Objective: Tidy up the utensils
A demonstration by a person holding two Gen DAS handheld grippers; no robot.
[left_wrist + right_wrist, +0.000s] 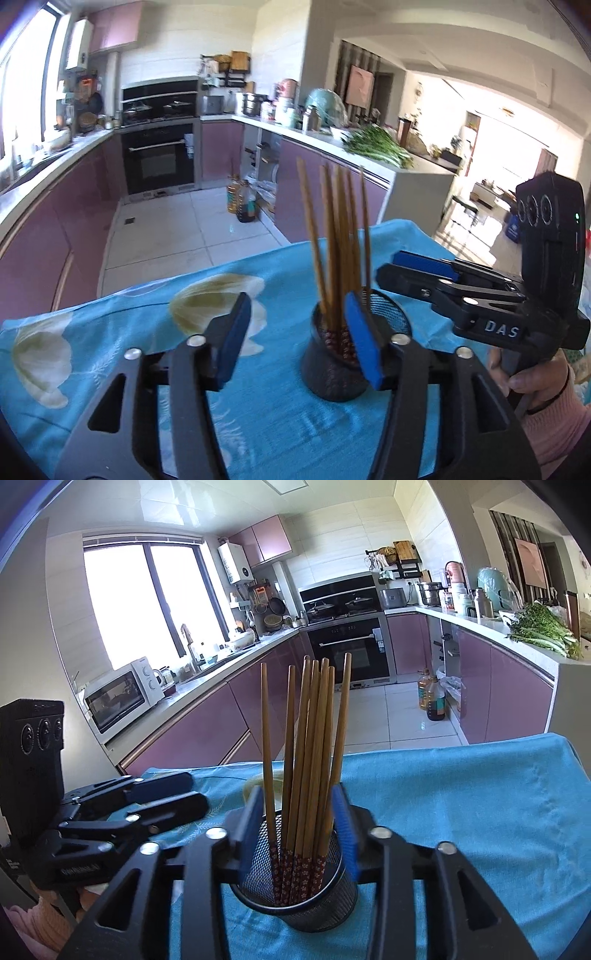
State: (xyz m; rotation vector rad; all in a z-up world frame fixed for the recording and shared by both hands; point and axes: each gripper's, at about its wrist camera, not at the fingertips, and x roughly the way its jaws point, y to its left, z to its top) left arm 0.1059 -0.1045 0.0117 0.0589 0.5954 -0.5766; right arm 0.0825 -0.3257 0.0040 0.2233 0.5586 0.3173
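A black mesh cup point(334, 373) point(295, 904) stands on the blue cloth and holds several wooden chopsticks point(341, 240) point(314, 746), upright with patterned red ends down. My left gripper point(295, 343) is open and empty, just left of the cup; its right finger overlaps the cup in view. It also shows in the right wrist view point(192, 794). My right gripper point(301, 823) is open, a finger on each side of the chopsticks above the cup's rim, touching nothing that I can see. It shows in the left wrist view point(388, 267) behind the cup.
The table has a blue flowered cloth point(155, 332) point(461, 812); its far edge drops to the kitchen floor. Purple cabinets, an oven point(351, 646), a microwave point(122, 694) and oil bottles point(432, 698) lie beyond.
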